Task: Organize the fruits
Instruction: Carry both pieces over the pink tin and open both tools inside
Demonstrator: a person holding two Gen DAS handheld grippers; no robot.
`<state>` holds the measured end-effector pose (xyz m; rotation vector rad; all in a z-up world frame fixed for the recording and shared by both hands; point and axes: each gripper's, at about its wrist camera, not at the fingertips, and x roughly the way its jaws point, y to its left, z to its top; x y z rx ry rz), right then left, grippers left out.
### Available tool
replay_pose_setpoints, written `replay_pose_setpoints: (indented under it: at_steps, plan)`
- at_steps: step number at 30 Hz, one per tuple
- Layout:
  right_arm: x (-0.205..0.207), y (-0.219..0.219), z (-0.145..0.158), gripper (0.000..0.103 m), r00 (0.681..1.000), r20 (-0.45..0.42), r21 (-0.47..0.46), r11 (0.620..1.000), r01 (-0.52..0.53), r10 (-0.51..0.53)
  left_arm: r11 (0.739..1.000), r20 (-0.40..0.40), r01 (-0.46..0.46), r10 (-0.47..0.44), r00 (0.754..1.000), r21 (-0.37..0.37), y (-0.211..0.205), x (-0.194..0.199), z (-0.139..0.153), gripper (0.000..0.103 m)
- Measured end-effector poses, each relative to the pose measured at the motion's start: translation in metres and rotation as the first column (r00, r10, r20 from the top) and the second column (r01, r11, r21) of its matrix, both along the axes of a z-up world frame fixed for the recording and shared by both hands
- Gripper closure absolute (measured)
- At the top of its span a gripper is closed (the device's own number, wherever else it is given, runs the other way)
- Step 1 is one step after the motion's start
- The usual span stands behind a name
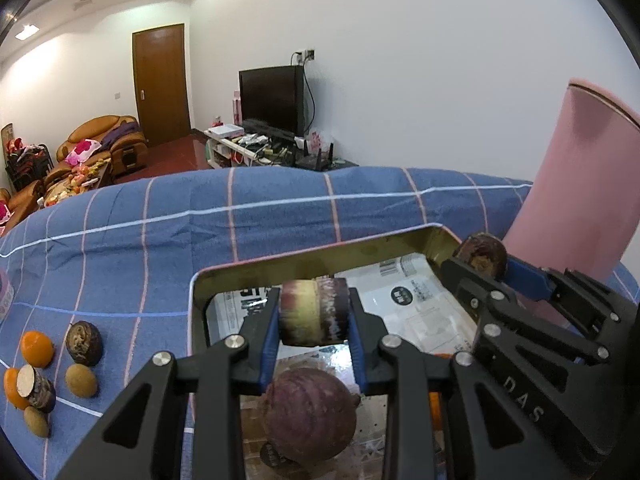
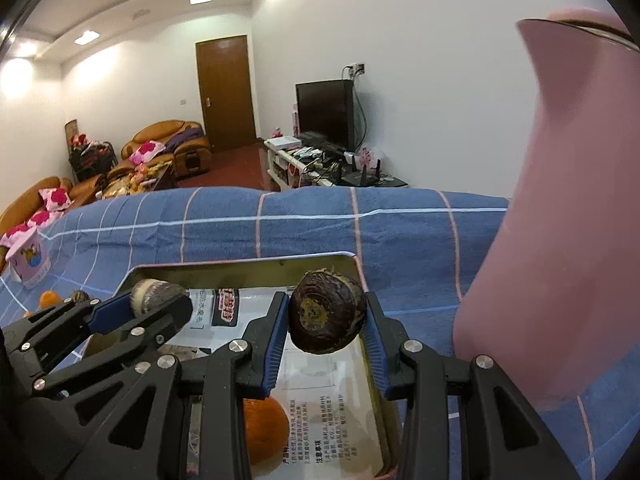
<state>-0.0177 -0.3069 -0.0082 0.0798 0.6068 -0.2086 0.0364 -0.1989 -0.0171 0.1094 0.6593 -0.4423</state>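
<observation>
My left gripper (image 1: 314, 314) is shut on a cut sugarcane piece (image 1: 313, 312), held over a metal tin tray (image 1: 280, 268) lined with paper. A purple round fruit (image 1: 310, 414) lies in the tray below it. My right gripper (image 2: 326, 316) is shut on a dark brown water chestnut (image 2: 326, 312) above the same tray (image 2: 240, 266); an orange (image 2: 264, 428) lies in the tray beneath. The right gripper also shows in the left wrist view (image 1: 482, 258), and the left gripper in the right wrist view (image 2: 154, 300).
On the blue checked cloth (image 1: 160, 248) left of the tray lie oranges (image 1: 37, 349), a water chestnut (image 1: 84, 343), a sugarcane piece (image 1: 36, 388) and small brown fruits (image 1: 81, 380). A tall pink container (image 1: 580, 184) stands right of the tray. A pink box (image 2: 28, 260) sits far left.
</observation>
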Motion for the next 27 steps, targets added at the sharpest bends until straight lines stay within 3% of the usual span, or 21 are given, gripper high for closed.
replay_pose_setpoints:
  at_steps: [13,21,22,25,27]
  plan:
    - [0.01,-0.007,-0.01,0.063,0.996,-0.046,0.115,0.991,-0.068,0.074,0.999,-0.038,-0.041,0.041,0.998,0.009,-0.001,0.01,-0.004,0.072]
    - [0.007,-0.012,-0.009,0.053,0.998,-0.024,0.134,0.989,-0.06,0.064,0.997,0.007,-0.074,0.074,0.997,0.001,0.004,0.003,0.0,0.068]
    - [0.006,-0.012,-0.008,0.052,0.998,-0.016,0.134,0.989,-0.062,0.065,0.997,0.02,-0.079,0.079,0.997,0.001,0.004,0.001,0.001,0.066]
    - [0.002,-0.014,-0.004,0.052,0.998,0.014,0.14,0.989,-0.055,0.054,0.993,0.047,-0.115,0.115,0.992,-0.009,0.012,-0.004,0.006,0.048]
    - [-0.003,-0.018,-0.001,0.042,0.998,0.045,0.166,0.985,-0.048,0.041,0.99,0.063,-0.137,0.138,0.988,-0.027,0.02,-0.004,0.013,0.036]
